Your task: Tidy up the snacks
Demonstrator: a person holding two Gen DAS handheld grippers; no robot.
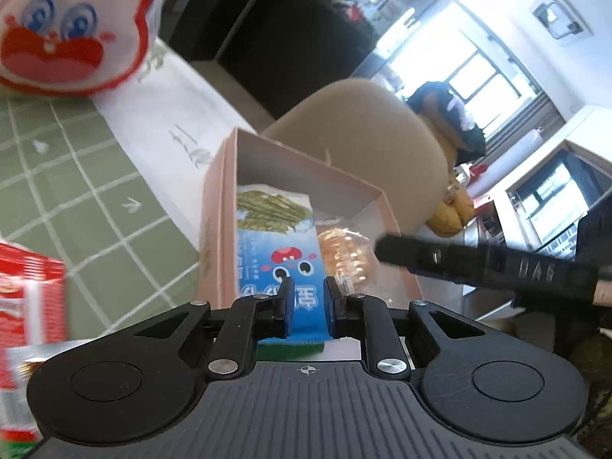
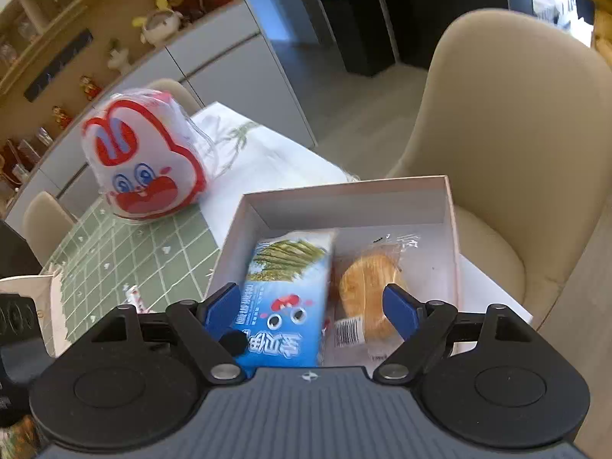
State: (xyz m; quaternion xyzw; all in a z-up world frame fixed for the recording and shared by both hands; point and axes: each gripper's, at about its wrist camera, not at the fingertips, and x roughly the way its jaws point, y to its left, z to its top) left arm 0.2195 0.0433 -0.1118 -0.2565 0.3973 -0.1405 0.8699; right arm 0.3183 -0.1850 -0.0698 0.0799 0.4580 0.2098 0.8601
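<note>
Left wrist view shows the left hand-held gripper (image 1: 308,298) pinching the blue snack packet's (image 1: 281,252) near end, seemingly to settle it into the pink box (image 1: 220,206) beside the wrapped bun (image 1: 346,254), while the right hand-held gripper (image 2: 310,306) hovers wide open above, lower centre of frame.

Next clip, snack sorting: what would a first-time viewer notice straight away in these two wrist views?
First the blue snack packet in the open pink box, with the left gripper closed on its near end. Beside it in the box lies a clear-wrapped golden pastry, the open right gripper hovering over both. Behind the box, on the green grid mat, stands a big red-and-white rabbit-face bag.
</note>
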